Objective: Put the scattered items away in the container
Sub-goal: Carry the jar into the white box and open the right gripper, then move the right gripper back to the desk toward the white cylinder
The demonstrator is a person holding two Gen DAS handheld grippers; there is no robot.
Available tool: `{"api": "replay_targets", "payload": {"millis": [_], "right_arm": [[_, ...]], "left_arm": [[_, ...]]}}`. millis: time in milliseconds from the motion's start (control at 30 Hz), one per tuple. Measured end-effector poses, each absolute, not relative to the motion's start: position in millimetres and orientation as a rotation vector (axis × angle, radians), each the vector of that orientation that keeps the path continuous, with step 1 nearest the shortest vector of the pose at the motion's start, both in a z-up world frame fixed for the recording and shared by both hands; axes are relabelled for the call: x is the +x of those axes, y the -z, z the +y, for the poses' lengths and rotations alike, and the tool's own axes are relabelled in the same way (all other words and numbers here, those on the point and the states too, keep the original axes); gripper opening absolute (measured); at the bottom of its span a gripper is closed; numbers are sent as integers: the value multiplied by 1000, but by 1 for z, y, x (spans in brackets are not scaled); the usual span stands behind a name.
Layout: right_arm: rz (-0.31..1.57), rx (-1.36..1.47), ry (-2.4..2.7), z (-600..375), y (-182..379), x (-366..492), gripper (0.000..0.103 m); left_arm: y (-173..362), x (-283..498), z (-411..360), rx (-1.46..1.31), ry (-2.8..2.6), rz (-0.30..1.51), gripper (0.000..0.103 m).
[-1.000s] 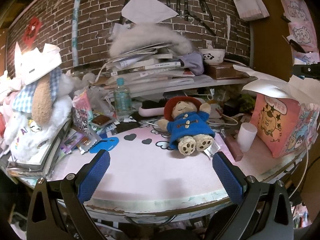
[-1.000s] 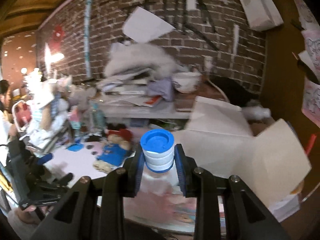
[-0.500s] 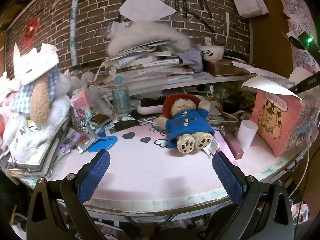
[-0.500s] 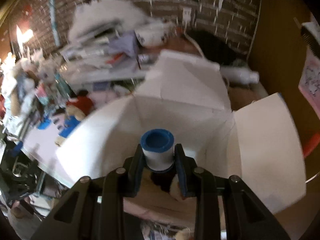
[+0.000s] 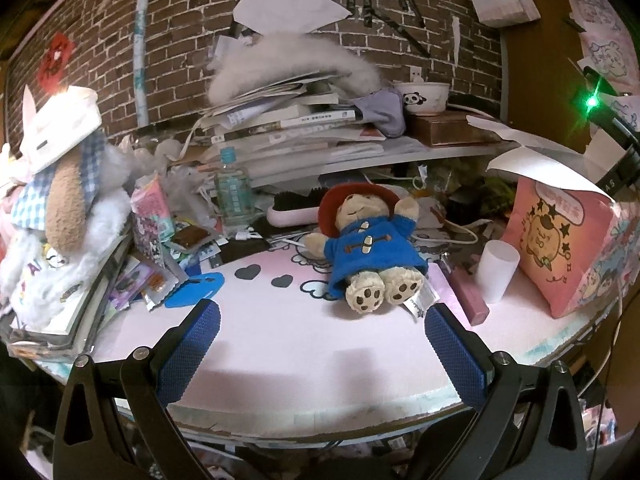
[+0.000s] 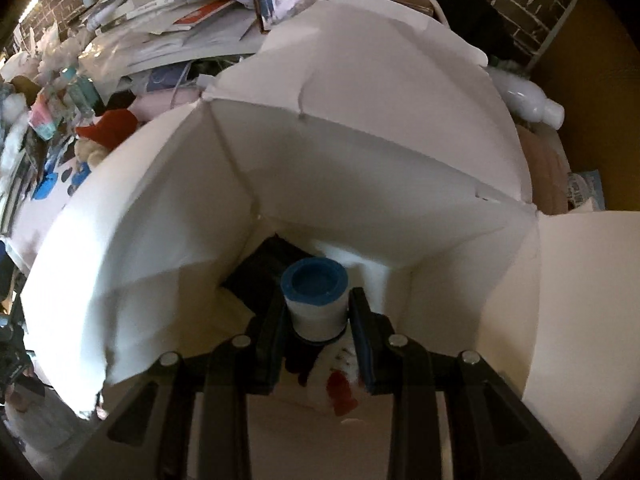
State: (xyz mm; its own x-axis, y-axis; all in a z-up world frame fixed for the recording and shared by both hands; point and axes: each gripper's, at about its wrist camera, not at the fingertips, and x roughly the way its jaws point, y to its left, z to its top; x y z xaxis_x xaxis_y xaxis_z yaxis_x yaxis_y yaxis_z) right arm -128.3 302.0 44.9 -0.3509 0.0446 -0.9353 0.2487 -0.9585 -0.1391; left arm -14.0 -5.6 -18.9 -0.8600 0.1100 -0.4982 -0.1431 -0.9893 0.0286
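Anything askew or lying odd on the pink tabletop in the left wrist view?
The bear in the blue coat and red hat lies flat on its back on the pink tabletop, soles toward the camera; nothing looks spilled.

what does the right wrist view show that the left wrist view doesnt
Only the right wrist view: the right tongs shut on a blue-capped white jar, held inside the open white box, with dark items at its bottom.

Only the left wrist view: the open, empty left tongs, a white cup and the box's pink printed side.

Both: the teddy bear in a red hat and the panda bowl.
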Motion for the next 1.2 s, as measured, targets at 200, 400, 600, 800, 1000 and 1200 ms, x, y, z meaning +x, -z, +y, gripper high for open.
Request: {"api": "replay_targets", "payload": {"millis": [200, 400, 600, 800, 1000, 1200], "right_arm": [[430, 1750, 2420, 302, -44, -128, 29], [425, 1724, 2439, 302, -51, -122, 53], [395, 1629, 2496, 305, -76, -109, 54], [374, 1357, 2625, 292, -126, -78, 67], [274, 958, 2600, 252, -169, -29, 74], [202, 716, 2448, 202, -163, 14, 77]], "left_arm": [[17, -20, -2, -786, -2904, 84, 103], [15, -23, -2, -797, -2906, 72, 103], [13, -25, -1, -788, -2900, 70, 103], [5, -23, 1, -763, -2899, 71, 103], [1, -20, 0, -750, -2908, 70, 103], [0, -18, -5, -756, -2922, 70, 103]]}}
